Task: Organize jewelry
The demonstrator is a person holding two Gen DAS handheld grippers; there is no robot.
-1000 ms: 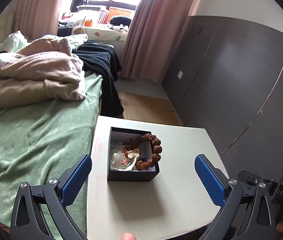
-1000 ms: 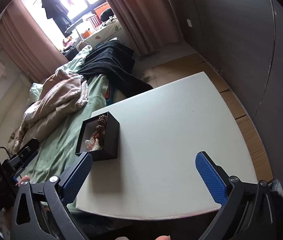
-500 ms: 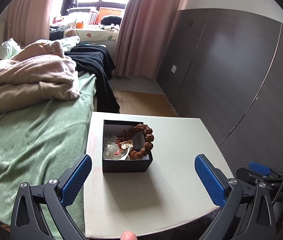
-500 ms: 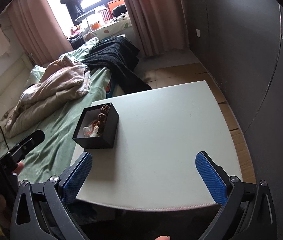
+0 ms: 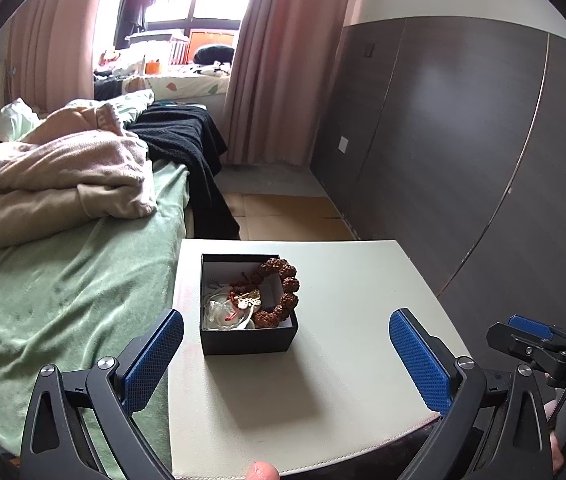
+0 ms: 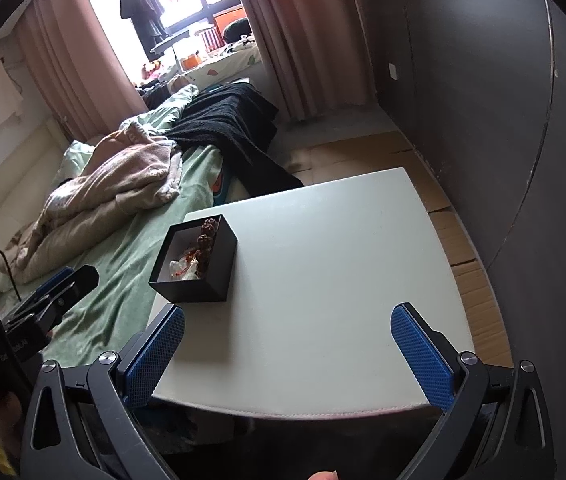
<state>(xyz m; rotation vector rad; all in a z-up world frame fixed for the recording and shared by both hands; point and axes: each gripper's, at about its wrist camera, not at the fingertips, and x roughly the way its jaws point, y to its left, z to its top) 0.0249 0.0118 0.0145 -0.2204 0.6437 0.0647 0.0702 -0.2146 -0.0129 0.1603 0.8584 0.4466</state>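
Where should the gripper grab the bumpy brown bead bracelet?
Probably the bead bracelet along its right arc, which drapes over the black box's right wall. Come from above with the left gripper, one finger either side of the beads; the rest lies tangled with other jewelry.

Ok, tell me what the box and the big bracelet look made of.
The black box: likely rigid cardboard, matte, with thin straight walls and a pale lining. The bracelet draped over its right wall: knobbly brown beads, rough and dull, perhaps seeds or carved wood; can't tell which.
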